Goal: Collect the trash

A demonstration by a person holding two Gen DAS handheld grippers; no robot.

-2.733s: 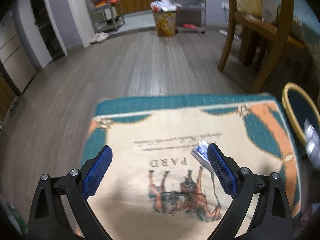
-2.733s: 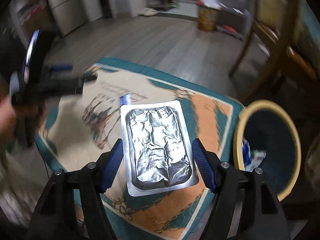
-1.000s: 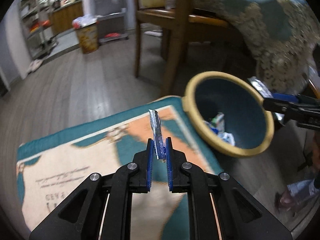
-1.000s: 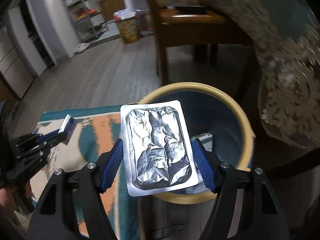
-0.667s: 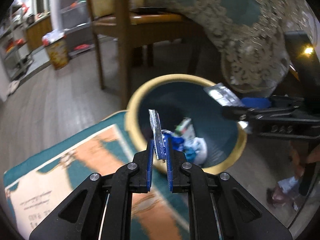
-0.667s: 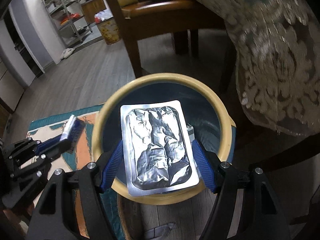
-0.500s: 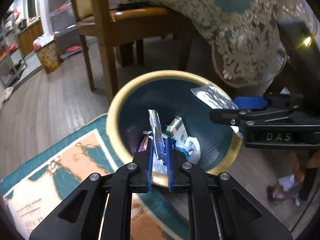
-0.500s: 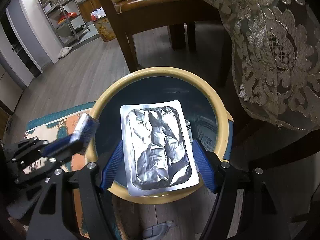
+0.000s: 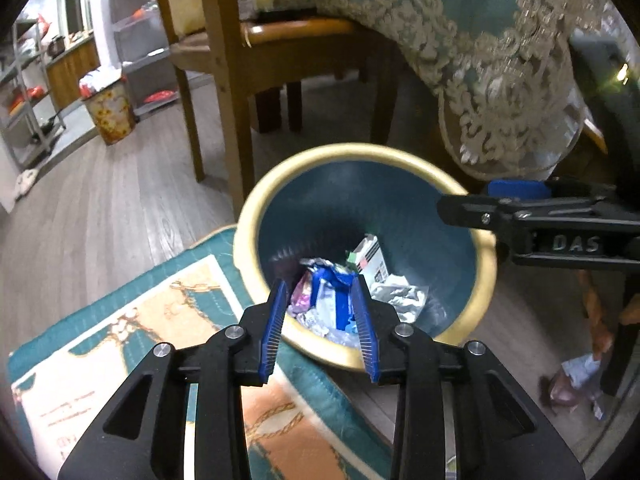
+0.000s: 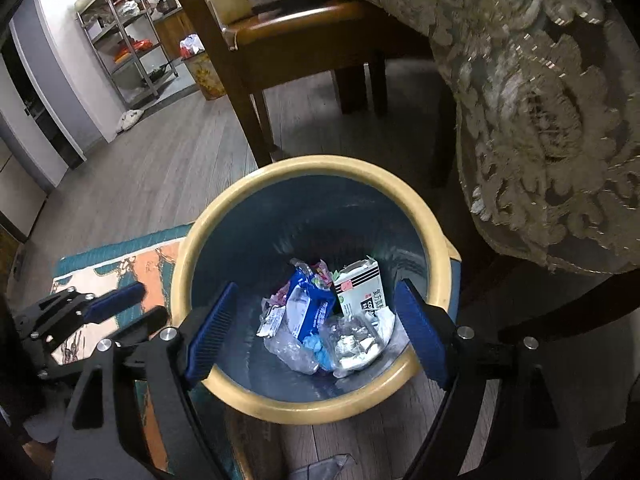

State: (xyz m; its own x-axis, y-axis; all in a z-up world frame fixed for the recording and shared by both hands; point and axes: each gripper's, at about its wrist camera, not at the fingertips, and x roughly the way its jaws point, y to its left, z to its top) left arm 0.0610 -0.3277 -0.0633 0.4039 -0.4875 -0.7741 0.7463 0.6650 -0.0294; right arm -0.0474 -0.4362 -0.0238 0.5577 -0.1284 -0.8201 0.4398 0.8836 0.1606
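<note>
Both grippers hang over the bin (image 10: 316, 410): my left gripper (image 9: 320, 326) has just parted its jaws, now narrowly apart and empty; my right gripper (image 10: 316, 330) has just spread wider, also empty. Below and ahead of both lies the trash (image 10: 320, 320), wrappers, foil and a carton, which I judge light, crinkly and slippery, best pinched by an edge.

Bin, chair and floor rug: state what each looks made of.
Bin: likely plastic, smooth cream rim, dark blue ribbed inner wall. Chair: varnished wood, glossy amber seat edge, visible grain. Rug: printed woven textile, matte, with a stitched teal border.
</note>
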